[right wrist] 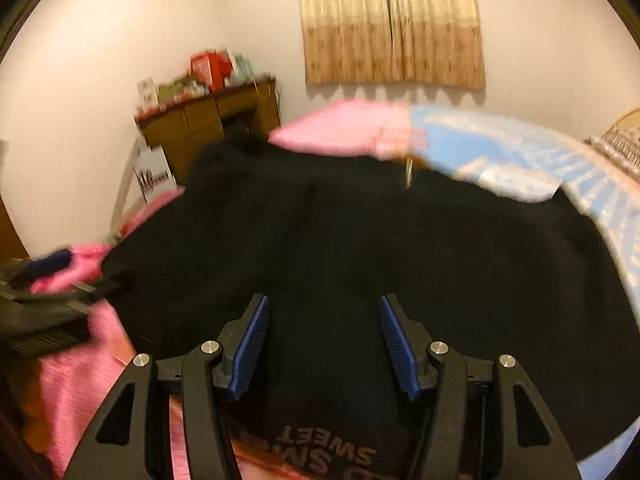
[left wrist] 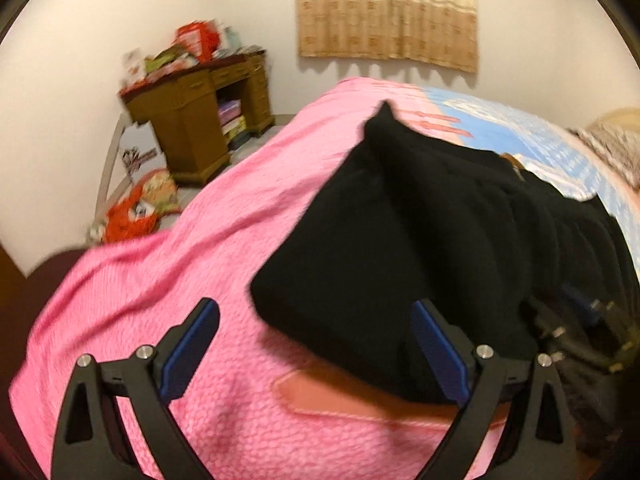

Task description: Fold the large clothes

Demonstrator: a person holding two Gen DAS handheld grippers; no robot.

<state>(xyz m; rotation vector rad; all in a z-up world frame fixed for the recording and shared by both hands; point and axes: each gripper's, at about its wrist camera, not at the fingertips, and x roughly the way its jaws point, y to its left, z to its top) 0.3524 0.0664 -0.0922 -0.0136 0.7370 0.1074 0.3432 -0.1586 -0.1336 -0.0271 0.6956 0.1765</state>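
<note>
Nearest, left gripper (left wrist: pixel 316 344): black frame, blue pads, fingers spread wide with nothing pinched; its right-hand finger (left wrist: pixel 438 354) overlaps the near corner of the garment, its left-hand finger stands over bare bedspread.

Right gripper (right wrist: pixel 322 344): same make, fingers parted about halfway, poised above the black cloth; whether the pads touch the fabric cannot be told. Below it, pale lettering reading "SWEET" (right wrist: pixel 332 446), upside down.

Black garment (left wrist: pixel 400 240): large, dark, thick-looking; lies spread on the bed, a folded edge and rounded corner toward the left gripper, a pointed corner raised at the far end. In the right wrist view it fills the middle of the frame.

Pink bedspread (left wrist: pixel 200 260): textured, under and beside the garment, with a salmon strip (left wrist: pixel 340 396) near the front.

Blue-and-white bedding (left wrist: pixel 532 148): beyond the garment, far right.

Wooden desk (left wrist: pixel 200 124): far corner, cluttered top, blurred.

White sign (left wrist: pixel 140 156) and red-orange bags (left wrist: pixel 140 208): on the floor by the desk.

Beige curtain (left wrist: pixel 386 12): on the far wall.
</note>
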